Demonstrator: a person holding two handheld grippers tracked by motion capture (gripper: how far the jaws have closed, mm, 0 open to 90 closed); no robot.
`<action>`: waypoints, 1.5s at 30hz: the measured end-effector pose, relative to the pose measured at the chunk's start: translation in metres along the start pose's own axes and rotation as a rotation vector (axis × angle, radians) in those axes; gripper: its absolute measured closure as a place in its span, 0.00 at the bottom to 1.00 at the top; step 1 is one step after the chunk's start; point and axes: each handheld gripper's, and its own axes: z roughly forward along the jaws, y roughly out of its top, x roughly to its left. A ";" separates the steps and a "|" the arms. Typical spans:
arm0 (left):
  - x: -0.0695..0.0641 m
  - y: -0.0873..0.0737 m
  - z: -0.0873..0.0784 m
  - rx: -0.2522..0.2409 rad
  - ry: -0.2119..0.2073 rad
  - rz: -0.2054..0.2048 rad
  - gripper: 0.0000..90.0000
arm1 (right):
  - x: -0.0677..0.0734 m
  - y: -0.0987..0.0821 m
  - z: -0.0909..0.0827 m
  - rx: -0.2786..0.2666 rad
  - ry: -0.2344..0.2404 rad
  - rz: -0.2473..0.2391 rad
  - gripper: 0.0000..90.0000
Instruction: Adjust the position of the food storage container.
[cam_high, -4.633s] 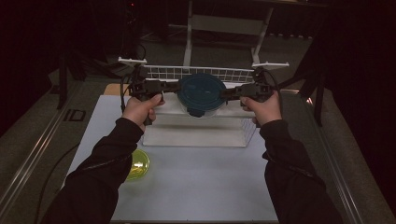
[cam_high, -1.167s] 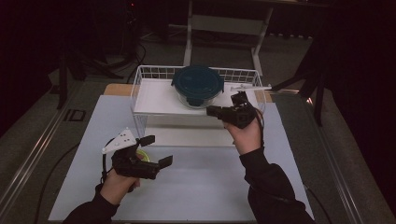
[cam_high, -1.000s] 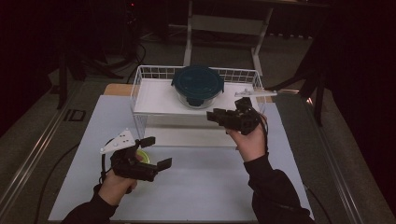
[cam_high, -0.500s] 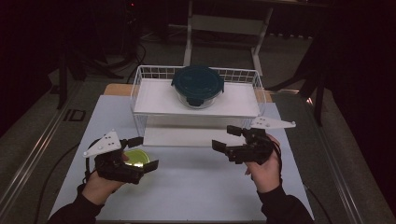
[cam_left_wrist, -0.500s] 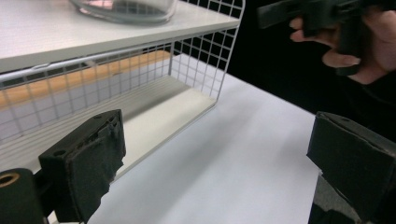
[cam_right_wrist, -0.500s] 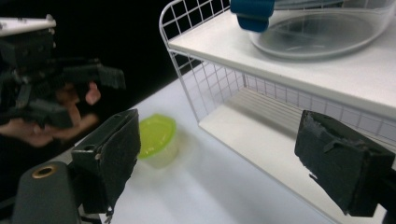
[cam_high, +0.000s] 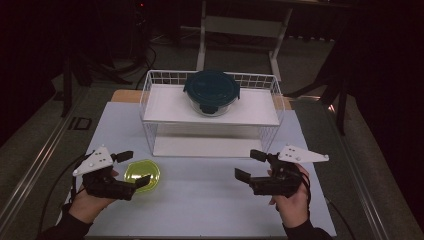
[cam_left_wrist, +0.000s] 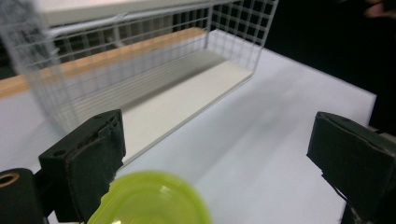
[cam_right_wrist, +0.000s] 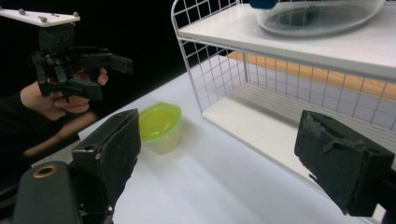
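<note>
both hand-held grippers, left (cam_high: 131, 169) and right (cam_high: 248, 165), hang released above the tabletop (cam_high: 210, 200). the high view shows the teal-lidded bowl (cam_high: 211, 91) on the wire rack (cam_high: 155, 102). the left gripper view catches just the green container (cam_left_wrist: 154, 200) between its jaws.

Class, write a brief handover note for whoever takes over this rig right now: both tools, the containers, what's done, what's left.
Left tool: open, empty, around the green-lidded container on the table.
Right tool: open, empty, in front of the wire rack.
Done: blue-lidded glass bowl sits on the rack's top shelf.
Left: probably the green container; the lower shelf is free.
</note>
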 end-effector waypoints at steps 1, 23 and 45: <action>0.002 -0.003 -0.002 0.004 0.008 -0.005 0.04 | 0.001 -0.001 -0.001 0.002 -0.004 -0.002 0.16; 0.056 -0.071 -0.031 0.106 0.139 -0.128 0.57 | 0.010 -0.026 -0.027 -0.026 -0.033 -0.025 0.16; 0.067 -0.101 0.017 0.309 0.124 -0.058 0.99 | 0.002 -0.046 -0.030 -0.017 -0.047 0.010 0.16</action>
